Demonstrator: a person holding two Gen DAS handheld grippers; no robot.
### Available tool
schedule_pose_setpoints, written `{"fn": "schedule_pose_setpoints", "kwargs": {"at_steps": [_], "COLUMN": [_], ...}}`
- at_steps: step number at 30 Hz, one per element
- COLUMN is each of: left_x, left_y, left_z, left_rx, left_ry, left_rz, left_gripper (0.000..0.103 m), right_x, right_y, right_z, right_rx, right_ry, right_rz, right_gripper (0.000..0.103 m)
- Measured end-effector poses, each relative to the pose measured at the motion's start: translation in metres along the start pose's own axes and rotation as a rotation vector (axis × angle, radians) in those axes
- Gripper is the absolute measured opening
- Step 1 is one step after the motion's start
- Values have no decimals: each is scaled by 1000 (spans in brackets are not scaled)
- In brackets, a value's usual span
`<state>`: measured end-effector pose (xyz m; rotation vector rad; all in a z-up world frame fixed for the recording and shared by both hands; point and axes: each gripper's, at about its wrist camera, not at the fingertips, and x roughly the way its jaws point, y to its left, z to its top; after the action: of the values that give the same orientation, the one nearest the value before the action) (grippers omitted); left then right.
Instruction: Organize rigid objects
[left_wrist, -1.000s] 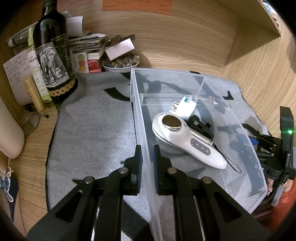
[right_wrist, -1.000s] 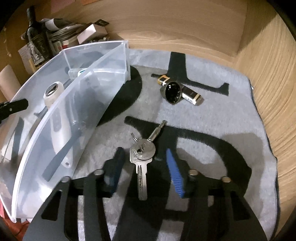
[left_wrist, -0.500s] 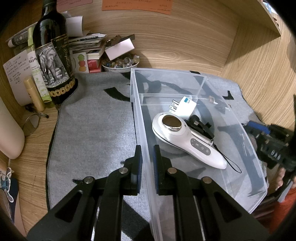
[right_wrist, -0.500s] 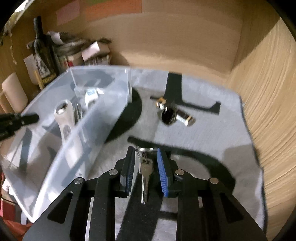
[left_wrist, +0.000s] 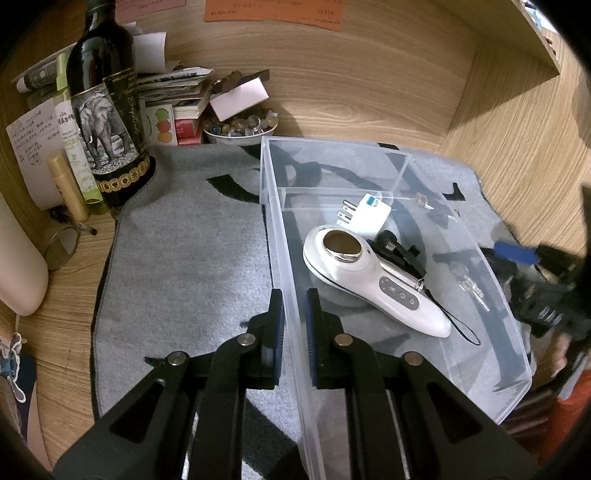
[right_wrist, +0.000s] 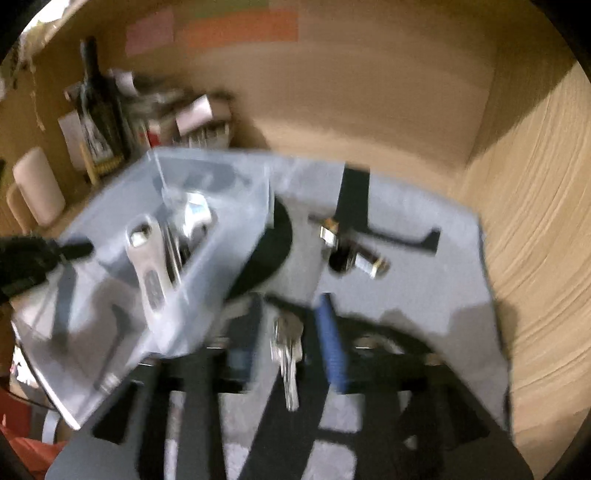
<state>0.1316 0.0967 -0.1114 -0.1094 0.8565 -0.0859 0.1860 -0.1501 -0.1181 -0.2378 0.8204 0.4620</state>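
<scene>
My left gripper (left_wrist: 294, 306) is shut on the left wall of a clear plastic bin (left_wrist: 275, 236). In the bin lie a white handheld device (left_wrist: 373, 284), a white plug adapter (left_wrist: 367, 214) and a black item. My right gripper (right_wrist: 291, 328) is shut on a bunch of silver keys (right_wrist: 287, 350), lifted above the grey mat (right_wrist: 406, 288) beside the bin (right_wrist: 221, 229). The right wrist view is blurred. The keys (left_wrist: 472, 286) and the right gripper (left_wrist: 517, 254) also show through the bin's right wall. A small black round item with a metal tube (right_wrist: 354, 258) lies on the mat.
A dark wine bottle (left_wrist: 107, 110), tubes, stacked papers and a bowl of beads (left_wrist: 240, 127) crowd the back left corner. Wooden walls close the back and right. A cream cylinder (left_wrist: 18, 269) stands at the left edge.
My right gripper closed on the keys, lifted them off the mat and is moving up toward the bin. My left gripper has kept its hold on the bin wall.
</scene>
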Motion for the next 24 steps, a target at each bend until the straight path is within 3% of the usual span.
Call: {"fn": "schedule_pose_setpoints", "kwargs": {"at_steps": [6,7,9,17,24], "left_x": [0,0,0,-1,-1], "left_y": [0,0,0,0,0], "left_z": [0,0,0,0,0], "left_rx": [0,0,1,5,5], "left_ry": [0,0,0,-2,-2], "left_rz": [1,1,2,3,4], "left_gripper": [11,11,11,11,11], "right_x": [39,38,38,29,-8], "right_y": [-2,-3,-6,-3,3], "right_z": [-24,-24,-24,-21,-1], "right_rx": [-2,8,16,26,13], "right_ry": [109,90,85,58,-63], "right_rz": [-2,5,24,23,17], "right_gripper": [44,43,22,22,22]}}
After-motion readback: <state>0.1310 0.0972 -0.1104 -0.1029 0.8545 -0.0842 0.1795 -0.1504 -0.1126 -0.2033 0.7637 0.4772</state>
